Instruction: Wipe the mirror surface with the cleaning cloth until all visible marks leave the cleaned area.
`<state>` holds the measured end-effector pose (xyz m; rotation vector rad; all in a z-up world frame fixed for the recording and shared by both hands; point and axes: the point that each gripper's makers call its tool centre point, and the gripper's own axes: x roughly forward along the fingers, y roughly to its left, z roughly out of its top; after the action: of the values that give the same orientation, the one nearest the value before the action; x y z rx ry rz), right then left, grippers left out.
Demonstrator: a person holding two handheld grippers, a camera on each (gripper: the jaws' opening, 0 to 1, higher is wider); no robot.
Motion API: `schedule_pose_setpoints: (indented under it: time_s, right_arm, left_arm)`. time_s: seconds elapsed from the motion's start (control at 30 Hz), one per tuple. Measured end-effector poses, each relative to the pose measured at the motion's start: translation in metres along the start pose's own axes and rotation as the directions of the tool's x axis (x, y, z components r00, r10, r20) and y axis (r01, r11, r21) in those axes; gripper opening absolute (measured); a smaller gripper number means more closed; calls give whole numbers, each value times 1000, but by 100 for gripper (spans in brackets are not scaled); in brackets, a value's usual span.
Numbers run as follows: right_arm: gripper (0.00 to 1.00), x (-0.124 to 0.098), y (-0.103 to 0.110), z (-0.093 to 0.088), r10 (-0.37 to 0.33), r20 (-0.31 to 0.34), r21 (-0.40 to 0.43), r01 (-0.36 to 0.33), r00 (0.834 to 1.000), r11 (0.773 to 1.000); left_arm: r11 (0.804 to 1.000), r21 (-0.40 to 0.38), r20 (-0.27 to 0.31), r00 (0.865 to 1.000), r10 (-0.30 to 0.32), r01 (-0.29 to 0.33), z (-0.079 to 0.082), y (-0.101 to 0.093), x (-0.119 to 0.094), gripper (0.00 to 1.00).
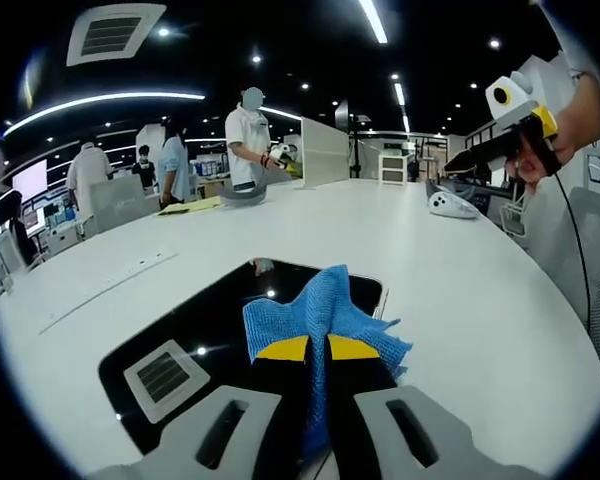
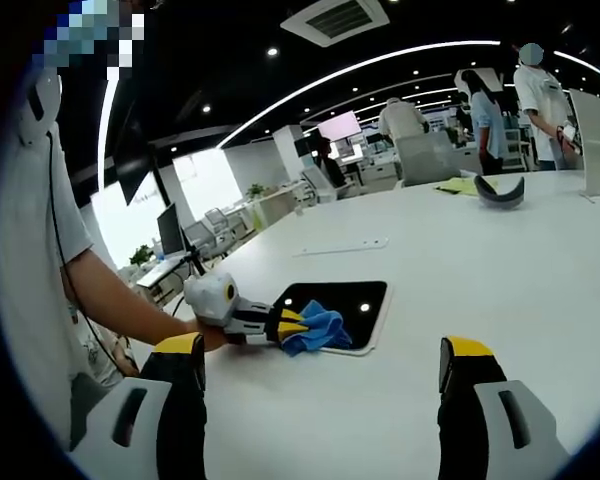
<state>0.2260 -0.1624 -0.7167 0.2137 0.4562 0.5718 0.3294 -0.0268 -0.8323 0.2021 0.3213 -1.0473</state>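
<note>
A dark rectangular mirror (image 1: 195, 335) lies flat on the white table (image 1: 460, 300). My left gripper (image 1: 318, 352) is shut on a blue cleaning cloth (image 1: 315, 315), which rests on the mirror's near right part. In the right gripper view the mirror (image 2: 355, 300) sits at mid-table with the cloth (image 2: 320, 327) on its left end, held by the left gripper (image 2: 292, 325) in a person's hand. My right gripper (image 2: 320, 375) stands open above the table with nothing between its jaws. It also shows raised at the upper right (image 1: 515, 125), held by a hand.
A white mouse-like object (image 1: 450, 205) lies at the far right of the table. A dark curved object (image 2: 500, 192) and yellow sheets (image 2: 460, 184) sit at the far edge. Several people stand beyond the table (image 1: 250, 135). A person's arm (image 2: 110, 300) reaches from the left.
</note>
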Motion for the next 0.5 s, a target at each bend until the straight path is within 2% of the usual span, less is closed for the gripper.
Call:
schedule_pose_setpoints:
  time_s: [0.5]
  right_arm:
    - [97,-1,-2,-1,-4,-2,7,4,1000,1000]
  left_arm:
    - [999,-13,2,999,33,-33,0,18,2,3]
